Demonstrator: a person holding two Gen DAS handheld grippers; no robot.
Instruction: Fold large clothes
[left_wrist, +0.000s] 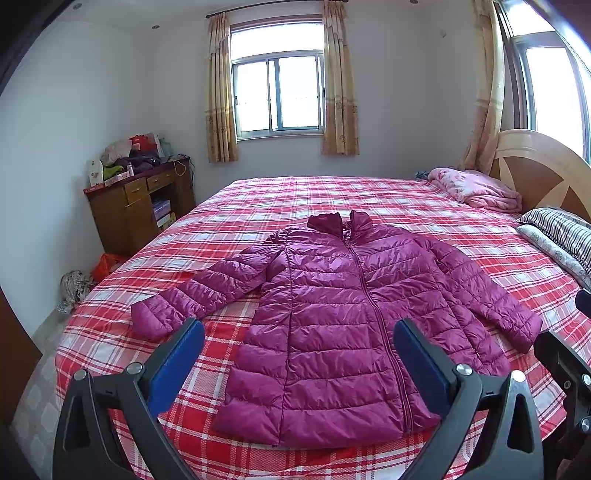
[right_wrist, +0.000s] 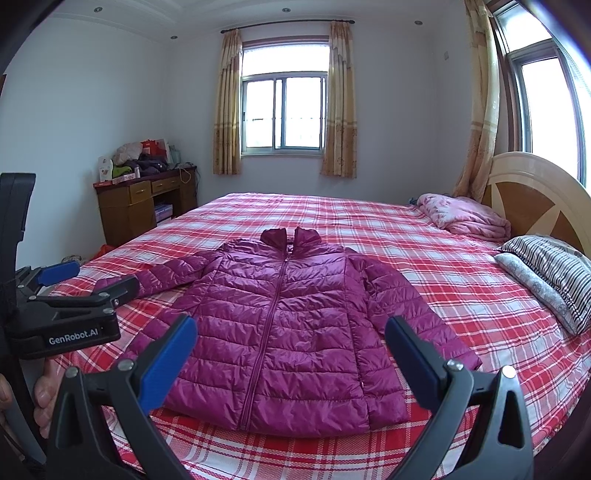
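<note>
Magenta puffer jacket (left_wrist: 340, 317) lies flat, front side up, zipped, in the middle of the bed (left_wrist: 424, 206), collar away from the cameras, hem toward the near edge. Both sleeves are spread out to the sides, the jacket's left-view sleeve (left_wrist: 192, 291) angled further out than the other sleeve (left_wrist: 484, 291), which runs closer along the body. Nothing folded yet; looks like the laid-out start state, spread flat so sleeve folds can go inward cleanly.

Left tool (left_wrist: 299, 354) is spread wide, blue pads apart, holding nothing, hovering above the hem area and not touching fabric. Right tool (right_wrist: 291, 350) same: jaws apart, empty, above the near hem, aimed at the zipper line. In the right wrist view the left tool's body shows at the left edge, with part of a hand (right_wrist: 44, 391) gripping its handle. Both tools sit side by side at the near bed edge, probably poised to reach for sleeves or shoulders.

Judgement: task at the very beginning; likely next is pinching a sleeve cuff and bringing it across the chest. Slippery quilted shell may slide or puff back open.

Around it: red plaid sheet covers the bed, pink blanket (left_wrist: 472, 188) bundled near the headboard (left_wrist: 546, 170), striped pillow (right_wrist: 554, 269) at the right side, well apart from the jacket. Cluttered wooden desk (left_wrist: 136, 206) stands by the far wall, curtained window (left_wrist: 277, 96) behind.
</note>
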